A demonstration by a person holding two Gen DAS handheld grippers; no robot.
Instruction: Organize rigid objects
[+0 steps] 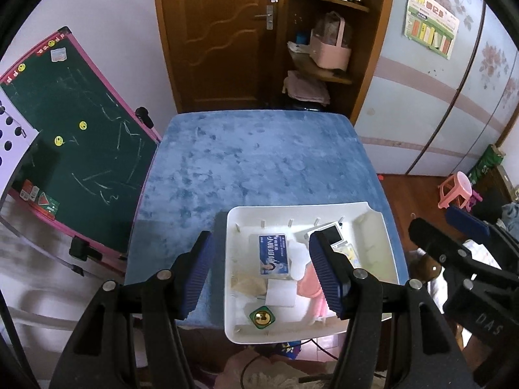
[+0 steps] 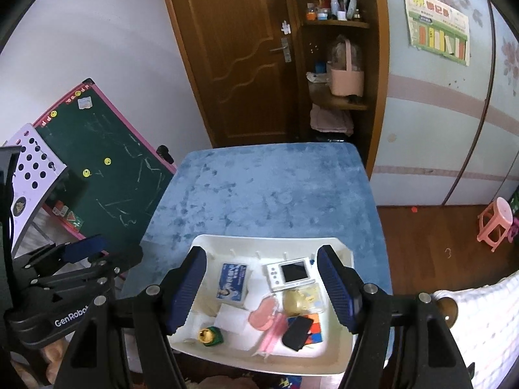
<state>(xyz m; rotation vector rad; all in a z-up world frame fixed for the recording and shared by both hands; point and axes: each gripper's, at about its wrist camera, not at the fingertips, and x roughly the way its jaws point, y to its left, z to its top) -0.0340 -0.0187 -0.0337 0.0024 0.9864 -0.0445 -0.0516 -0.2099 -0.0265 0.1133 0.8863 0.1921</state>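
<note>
You hold both tools above the near edge of the blue-covered table [image 2: 275, 188], and both are empty. Your left gripper [image 1: 261, 275] has its two blue pads apart with nothing between them, and your right gripper [image 2: 264, 287] stands the same way, jaws apart and gripping nothing. Under them sits one white tray [image 2: 340, 353], which hangs a little over the table edge. All the objects lie inside it: one blue box with a printed label [image 2: 232, 280], one white device with a dark screen [image 2: 290, 274], one green and gold cube [image 2: 211, 335], one pink oval piece [image 2: 262, 316], one black flat case [image 2: 296, 332] that lies on one colourful puzzle cube [image 2: 316, 324], and one yellowish packet [image 2: 303, 298]
</note>
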